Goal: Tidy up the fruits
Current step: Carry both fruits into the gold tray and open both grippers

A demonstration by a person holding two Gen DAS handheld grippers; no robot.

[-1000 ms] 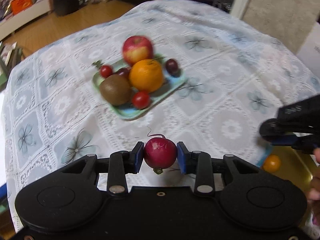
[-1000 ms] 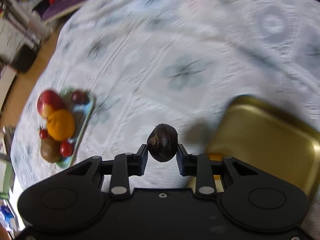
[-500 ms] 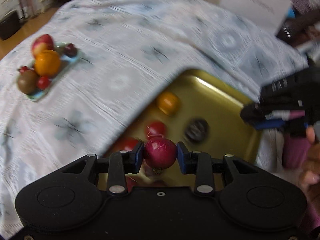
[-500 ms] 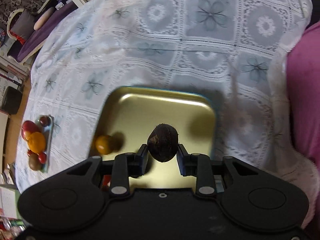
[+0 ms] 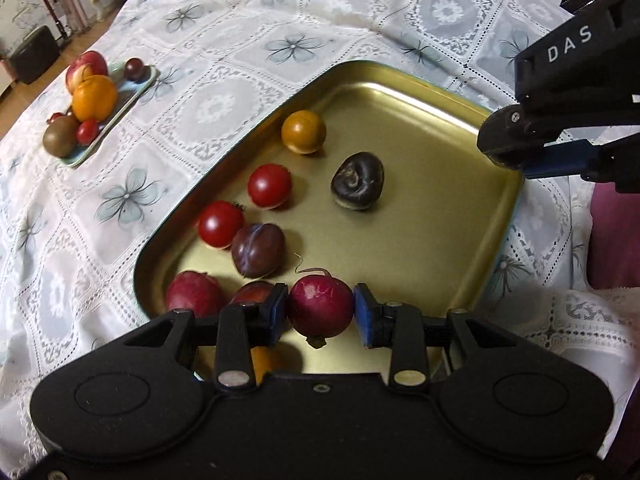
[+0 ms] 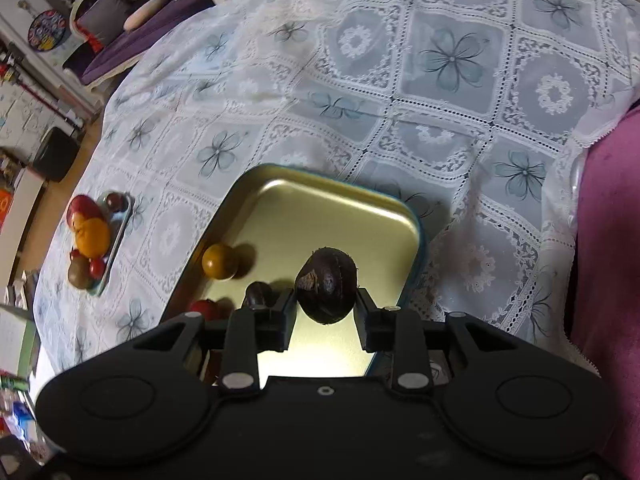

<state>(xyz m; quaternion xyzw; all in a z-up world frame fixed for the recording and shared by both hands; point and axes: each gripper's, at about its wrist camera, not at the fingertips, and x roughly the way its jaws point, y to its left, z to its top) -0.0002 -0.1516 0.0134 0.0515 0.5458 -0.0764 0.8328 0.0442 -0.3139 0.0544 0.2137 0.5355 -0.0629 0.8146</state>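
My left gripper (image 5: 320,312) is shut on a red radish (image 5: 320,304), low over the near edge of the gold tray (image 5: 404,80). In the tray lie a small orange fruit (image 5: 303,132), two tomatoes (image 5: 269,185), a purple plum (image 5: 258,249), a dark chestnut (image 5: 357,186) and another radish (image 5: 195,294). My right gripper (image 6: 325,305) is shut on a second dark chestnut (image 6: 326,286), held above the gold tray (image 6: 320,178). From the left wrist view, the body of the right gripper (image 5: 560,120) hangs over the tray's right rim.
A small green plate (image 5: 122,114) at the far left holds an apple (image 5: 86,68), an orange (image 5: 95,97), a kiwi (image 5: 60,140) and small red fruits. A white lace cloth (image 6: 452,60) covers the table. Pink fabric (image 6: 608,240) lies at the right edge.
Both grippers have swung from over the cloth to over the gold tray, each keeping its load. The left gripper left the small plate behind and came down towards the tray's near edge.
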